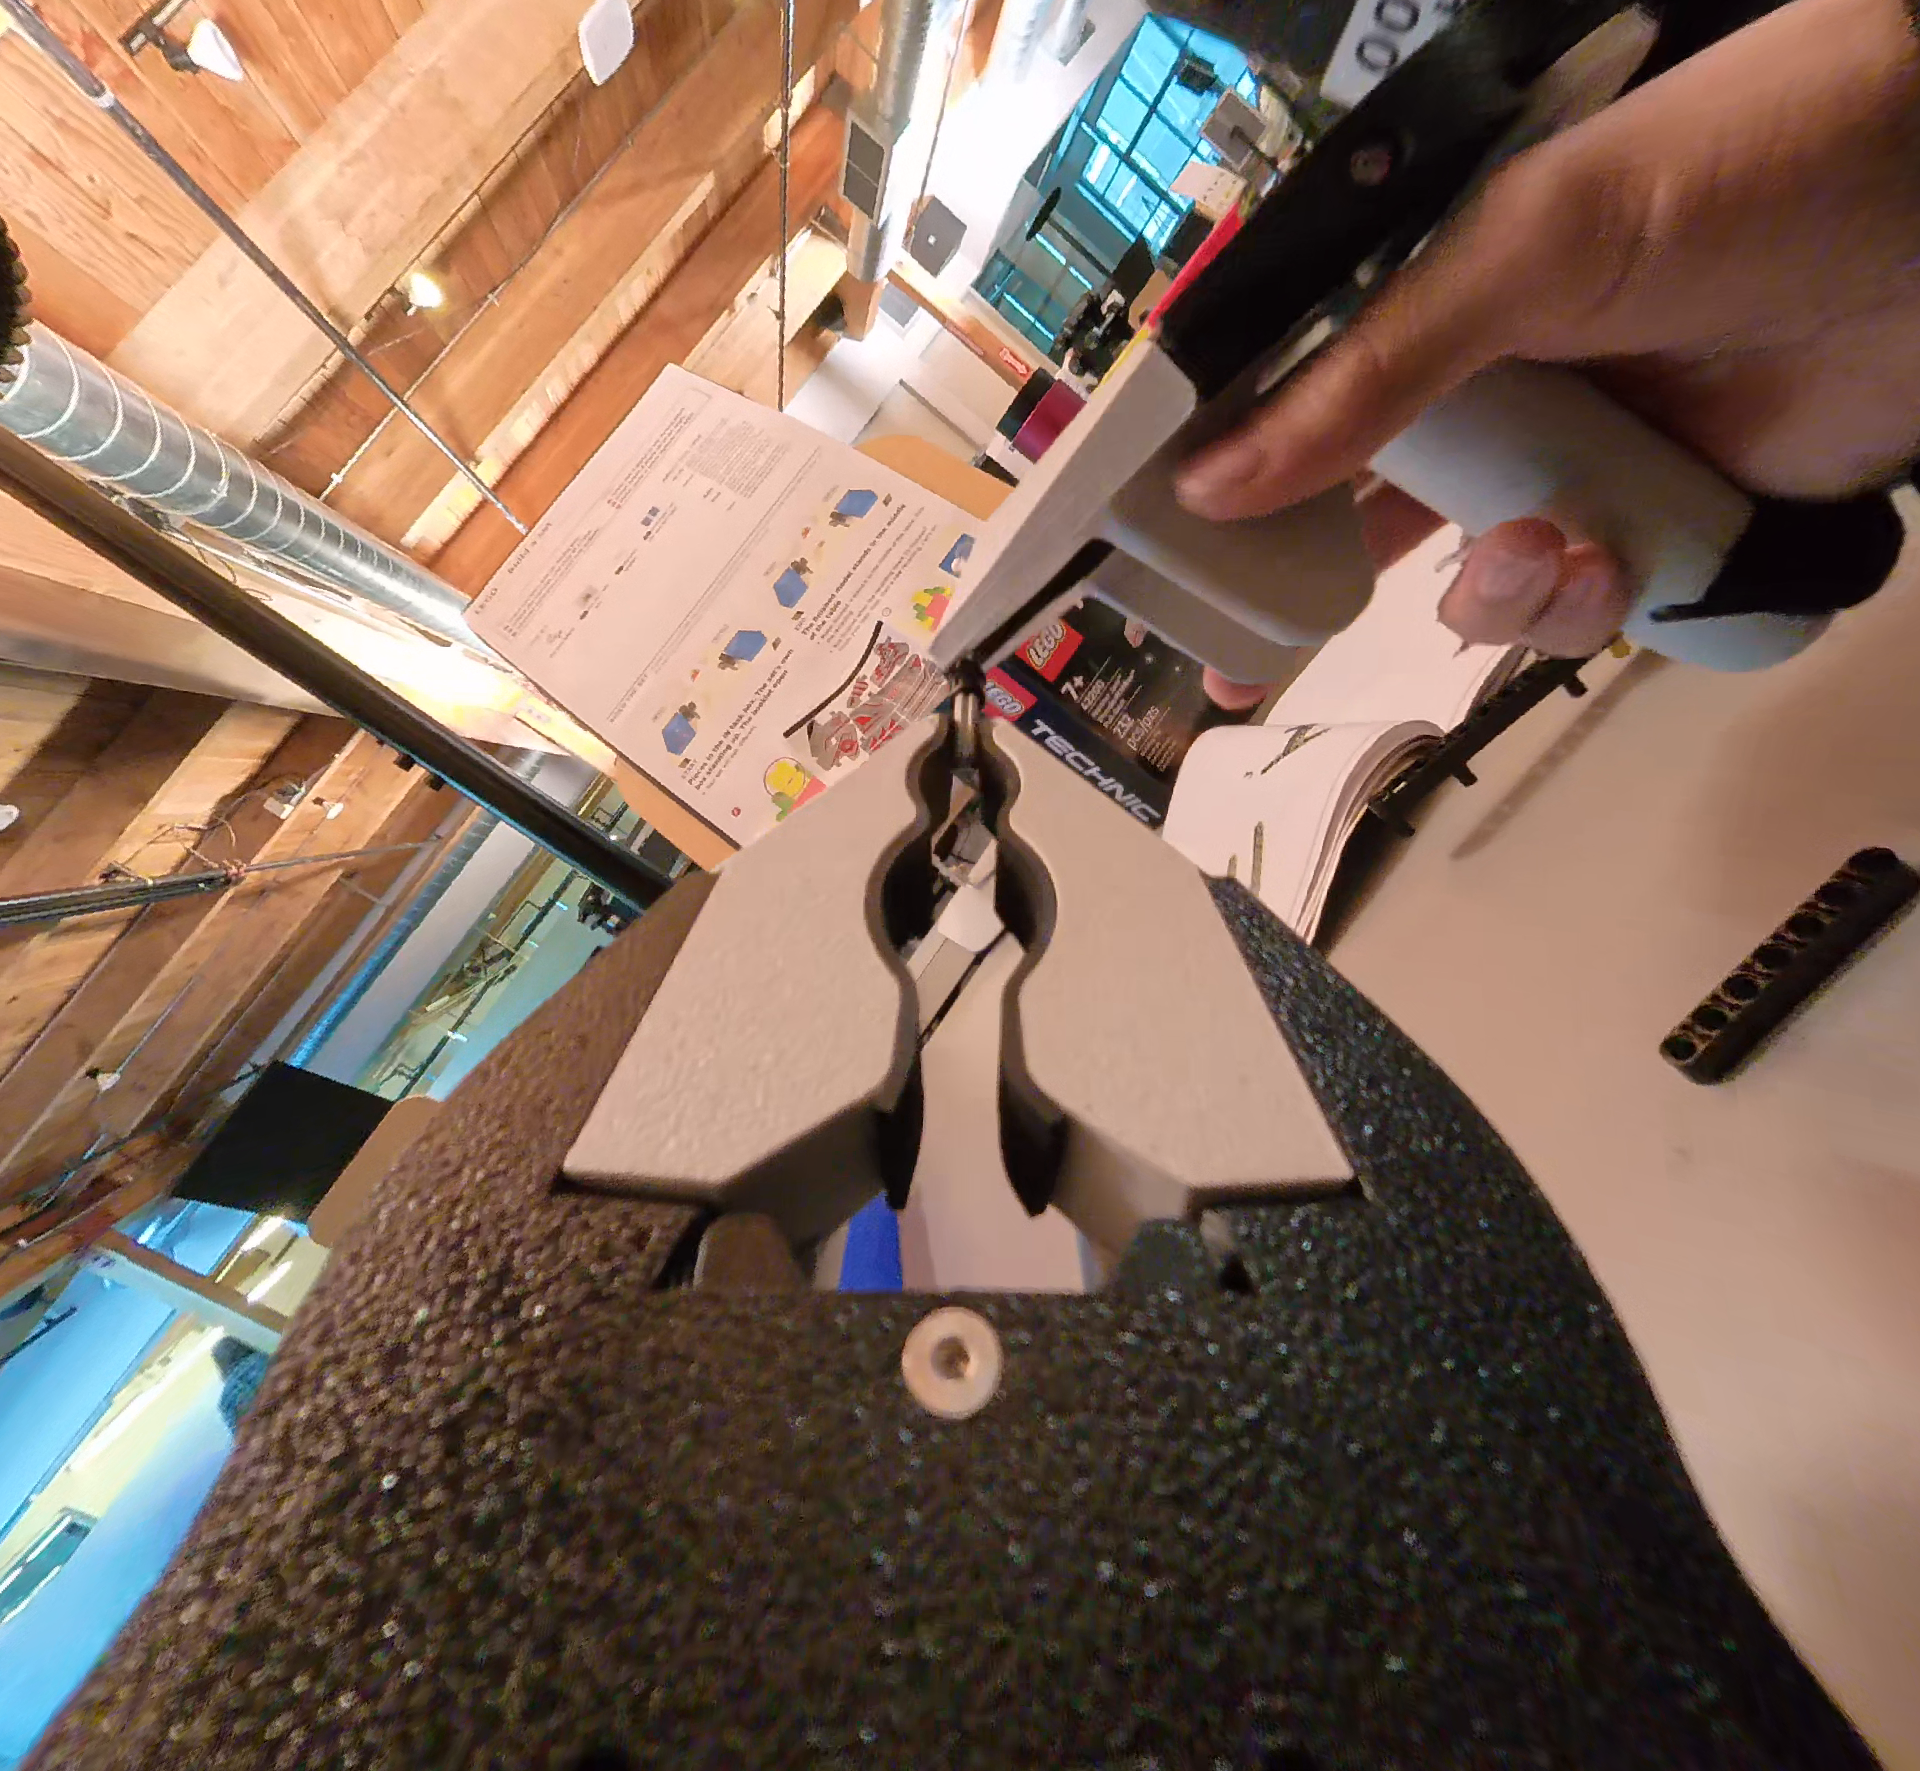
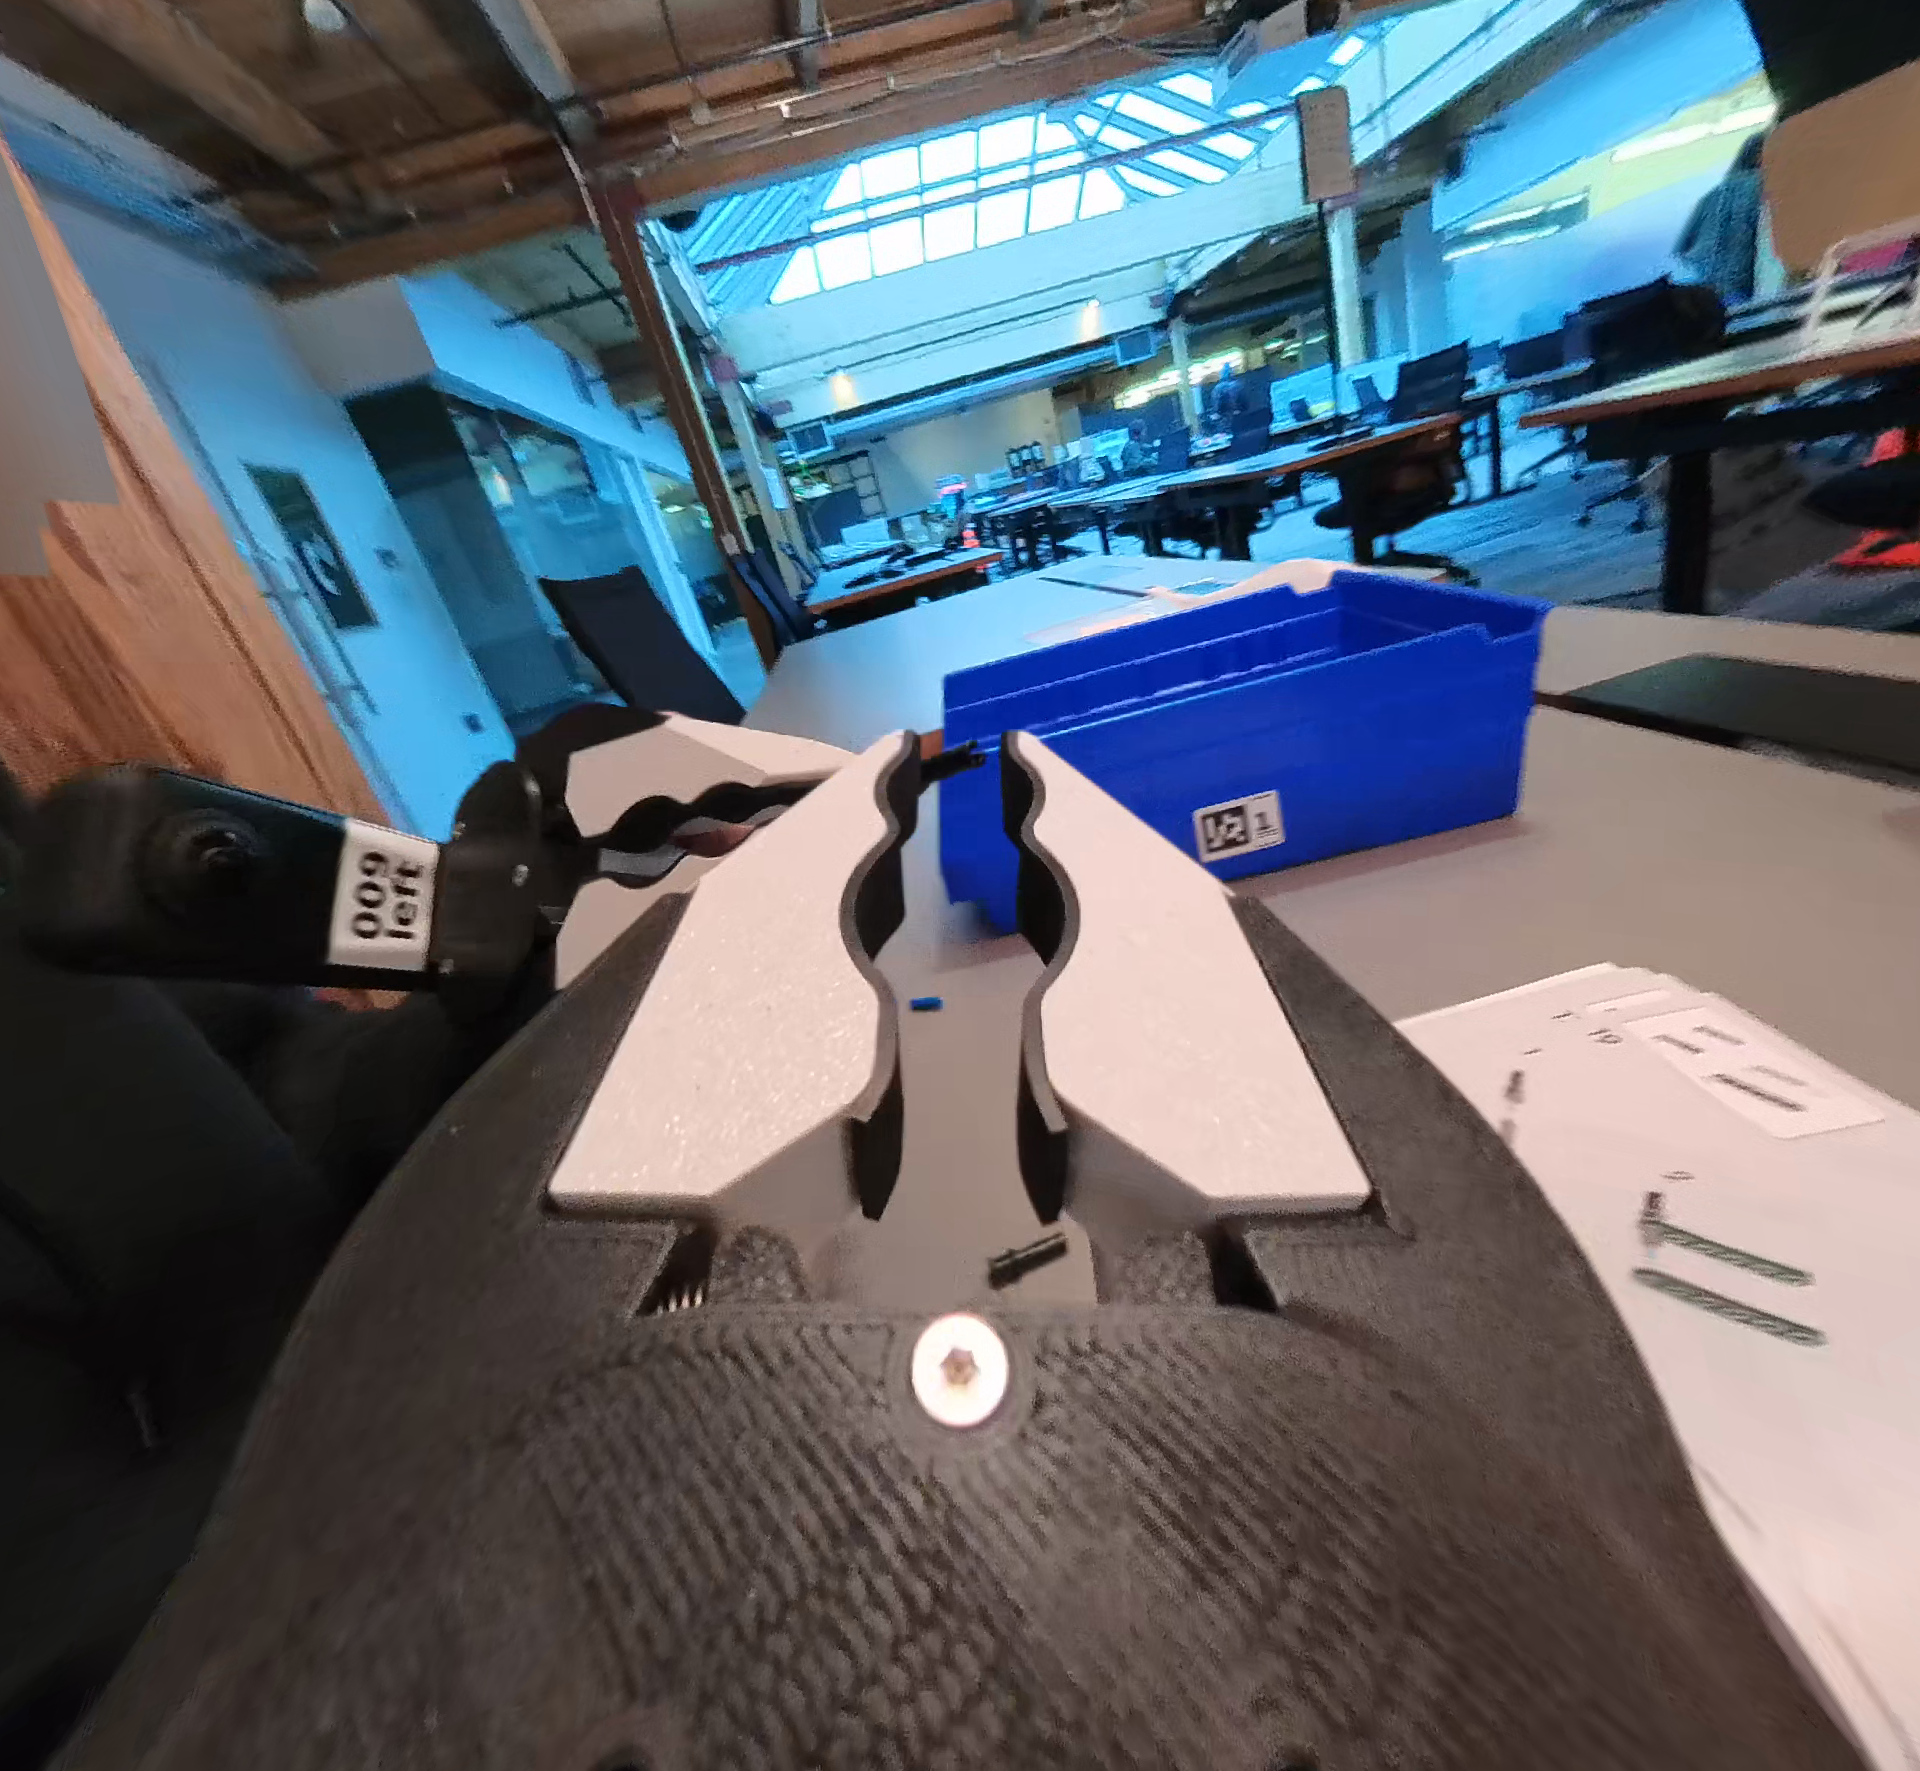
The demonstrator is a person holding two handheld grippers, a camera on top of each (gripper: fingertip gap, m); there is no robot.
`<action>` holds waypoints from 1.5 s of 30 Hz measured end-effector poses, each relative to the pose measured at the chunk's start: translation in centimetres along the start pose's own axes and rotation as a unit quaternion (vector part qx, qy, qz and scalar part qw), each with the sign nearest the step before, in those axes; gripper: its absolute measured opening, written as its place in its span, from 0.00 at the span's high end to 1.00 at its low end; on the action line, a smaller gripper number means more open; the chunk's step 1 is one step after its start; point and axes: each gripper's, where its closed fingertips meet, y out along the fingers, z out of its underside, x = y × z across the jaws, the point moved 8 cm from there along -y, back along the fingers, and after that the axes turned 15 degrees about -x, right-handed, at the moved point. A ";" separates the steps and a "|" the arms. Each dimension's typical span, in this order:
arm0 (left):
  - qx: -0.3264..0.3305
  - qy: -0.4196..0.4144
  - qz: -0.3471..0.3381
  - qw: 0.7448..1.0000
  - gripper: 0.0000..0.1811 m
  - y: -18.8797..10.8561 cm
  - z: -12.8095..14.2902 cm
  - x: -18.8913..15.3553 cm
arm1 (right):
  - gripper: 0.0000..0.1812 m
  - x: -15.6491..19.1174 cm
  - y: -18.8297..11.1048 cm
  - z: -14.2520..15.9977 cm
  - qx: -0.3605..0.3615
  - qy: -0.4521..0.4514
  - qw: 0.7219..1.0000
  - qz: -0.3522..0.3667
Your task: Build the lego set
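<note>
My left gripper (image 1: 963,734) is tilted sideways and shut on a small black pin (image 1: 964,708) at its tips. In the right wrist view its fingers (image 2: 675,760) come in from the left, and the black pin (image 2: 954,758) pokes out between the tips of my right gripper (image 2: 958,753). The right gripper's jaws stand a little apart and do not clamp the pin. A hand holds the right gripper (image 1: 951,659) at the upper right of the left wrist view, with its tip just beyond the pin.
A blue bin (image 2: 1247,755) stands just behind the grippers. A black pin (image 2: 1023,1254) and a tiny blue pin (image 2: 923,1002) lie on the grey table (image 2: 1558,890). An open booklet (image 2: 1662,1202), a long black beam (image 1: 1787,963), the set's box (image 1: 1091,713) and an instruction sheet (image 1: 727,599) are nearby. My left and right fingertips are right by each other. My left tips are roughly 15 cm from the long black beam (image 1: 1787,963).
</note>
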 end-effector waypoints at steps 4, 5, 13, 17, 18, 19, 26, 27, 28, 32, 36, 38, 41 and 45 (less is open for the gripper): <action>-0.015 -0.027 0.001 1.000 0.99 -0.1 0.0 0.1 | 0.95 -0.1 0.1 0.2 -0.006 0.062 0.998 -0.014; -0.020 -0.039 0.003 0.999 0.99 -0.2 0.1 0.1 | 0.97 -0.1 0.0 0.0 -0.012 0.085 0.996 -0.024; -0.046 -0.124 0.104 0.986 0.83 -1.4 0.1 1.3 | 0.99 -0.3 -0.4 0.2 -0.020 0.286 0.952 -0.105; -0.047 -0.134 0.149 0.978 0.87 -2.3 -0.2 1.9 | 0.99 -0.7 -0.3 0.9 -0.011 0.312 0.946 -0.087; -0.054 -0.149 0.149 0.976 0.87 -2.3 -0.4 2.0 | 0.99 -0.9 -0.4 0.8 -0.021 0.316 0.945 -0.082; -0.054 -0.158 0.135 0.977 0.88 -2.2 -0.4 2.3 | 0.99 -1.0 -0.4 0.7 -0.028 0.320 0.944 -0.079; -0.037 -0.105 0.144 0.983 0.88 -2.6 0.7 1.9 | 0.99 0.2 -0.5 1.3 0.039 0.352 0.926 -0.134; -0.037 -0.082 0.143 0.986 0.87 -2.8 0.6 2.1 | 0.99 0.2 -0.5 1.3 0.040 0.352 0.926 -0.132; -0.039 -0.043 0.135 0.989 0.86 -2.8 0.4 2.2 | 0.99 0.1 -0.5 1.3 0.037 0.356 0.925 -0.130; -0.059 0.148 0.094 0.983 0.86 -2.2 -0.5 1.0 | 0.99 0.3 -0.3 1.2 0.002 0.420 0.894 -0.156; -0.092 0.189 0.058 0.976 0.77 -1.8 -0.3 -0.6 | 0.99 0.4 -0.1 1.7 0.001 0.441 0.884 -0.155; -0.114 0.188 0.044 0.975 0.78 -1.7 -0.8 -1.0 | 0.99 0.4 -0.1 1.6 -0.011 0.457 0.875 -0.159; -0.125 0.182 0.040 0.974 0.84 -1.5 -1.2 -1.3 | 0.99 0.5 0.0 1.9 -0.009 0.463 0.872 -0.160; -0.119 0.144 0.021 0.982 0.96 -1.5 -0.9 -0.8 | 0.99 -0.1 0.0 1.9 -0.026 0.433 0.892 -0.124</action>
